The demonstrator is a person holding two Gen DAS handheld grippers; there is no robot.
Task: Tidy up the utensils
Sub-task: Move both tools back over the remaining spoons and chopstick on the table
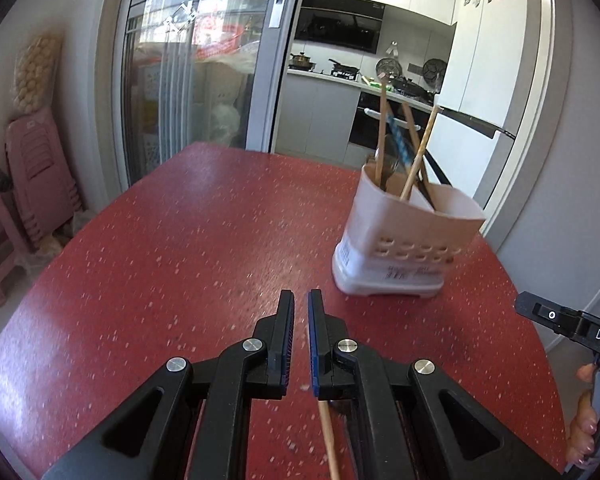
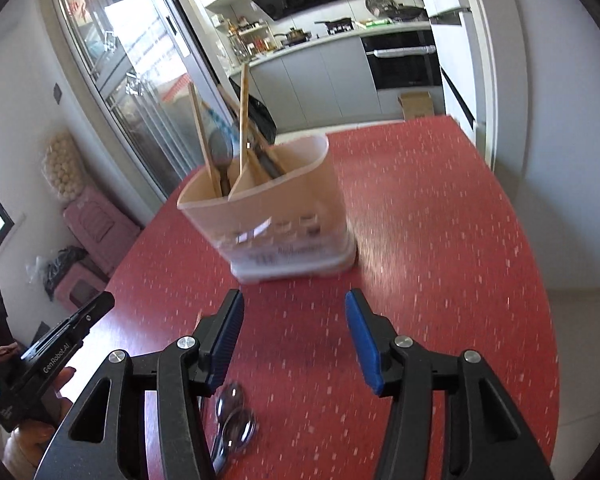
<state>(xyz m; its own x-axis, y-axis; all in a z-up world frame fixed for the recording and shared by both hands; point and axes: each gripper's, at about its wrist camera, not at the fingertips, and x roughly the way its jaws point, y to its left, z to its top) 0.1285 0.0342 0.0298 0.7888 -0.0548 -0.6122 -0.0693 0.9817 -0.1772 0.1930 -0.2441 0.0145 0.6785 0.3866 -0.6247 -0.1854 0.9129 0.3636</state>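
Note:
A beige and white utensil holder (image 1: 404, 236) stands on the red speckled table (image 1: 180, 240), ahead and to the right of my left gripper (image 1: 300, 296). It holds wooden chopsticks (image 1: 418, 152), a blue-patterned handle and dark utensils. The left gripper is shut, with nothing between its tips. A wooden chopstick (image 1: 329, 440) lies on the table under its right finger. In the right wrist view the holder (image 2: 284, 208) is close ahead of my right gripper (image 2: 296, 300), which is open and empty above the table. Two metal spoons (image 2: 236, 416) lie under its left finger.
The other hand-held gripper (image 1: 560, 320) shows at the right edge of the left wrist view, with a hand (image 1: 582, 428) below it. Pink stools (image 1: 40, 168) stand by a sliding glass door (image 1: 188, 80) beyond the table's far left. The kitchen counter (image 2: 340, 40) lies behind.

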